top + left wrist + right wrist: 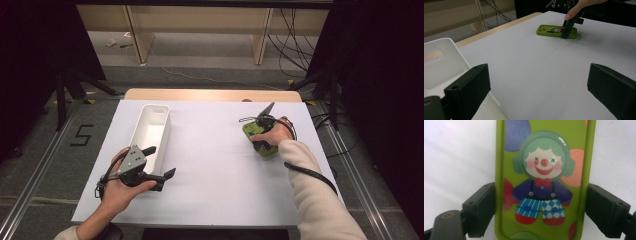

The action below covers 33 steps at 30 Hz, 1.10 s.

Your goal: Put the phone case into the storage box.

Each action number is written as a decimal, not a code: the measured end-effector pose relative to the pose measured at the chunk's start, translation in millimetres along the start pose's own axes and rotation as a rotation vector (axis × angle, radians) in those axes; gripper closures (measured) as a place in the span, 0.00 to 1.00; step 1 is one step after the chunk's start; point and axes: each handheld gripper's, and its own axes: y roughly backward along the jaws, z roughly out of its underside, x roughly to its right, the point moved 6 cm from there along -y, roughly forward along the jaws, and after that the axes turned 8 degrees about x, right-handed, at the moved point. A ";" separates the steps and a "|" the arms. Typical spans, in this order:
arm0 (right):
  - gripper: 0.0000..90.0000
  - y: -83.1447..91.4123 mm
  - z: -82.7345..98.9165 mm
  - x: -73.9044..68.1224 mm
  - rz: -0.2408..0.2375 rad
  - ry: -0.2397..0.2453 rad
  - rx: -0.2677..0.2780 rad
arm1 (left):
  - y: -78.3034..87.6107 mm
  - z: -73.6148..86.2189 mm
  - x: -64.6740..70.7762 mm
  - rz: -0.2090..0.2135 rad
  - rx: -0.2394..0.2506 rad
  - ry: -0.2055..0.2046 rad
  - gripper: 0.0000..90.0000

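Note:
A green phone case (253, 131) (549, 31) printed with a clown (541, 182) lies flat on the right side of the white table (215, 170). My right gripper (262, 144) (541, 207) comes down on it from above. Its two jaws press against the case's long sides, shut on it. In the left gripper view that right gripper (567, 28) stands upright on the case under a hand. My left gripper (161, 161) (539, 87) rests low at the front left, jaws wide open with nothing between them, beside a white bin (150, 130) (439, 65).
The long white bin is open-topped and runs front to back on the table's left half. Behind the table are a wooden edge (210, 94), shelf legs and cables on the floor. Tripod legs (62, 95) stand at both sides.

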 end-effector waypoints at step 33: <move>0.19 27.6 2.7 -11.7 -0.050 0.021 0.179 | -0.2 0.1 -0.4 -0.005 -0.001 0.002 0.04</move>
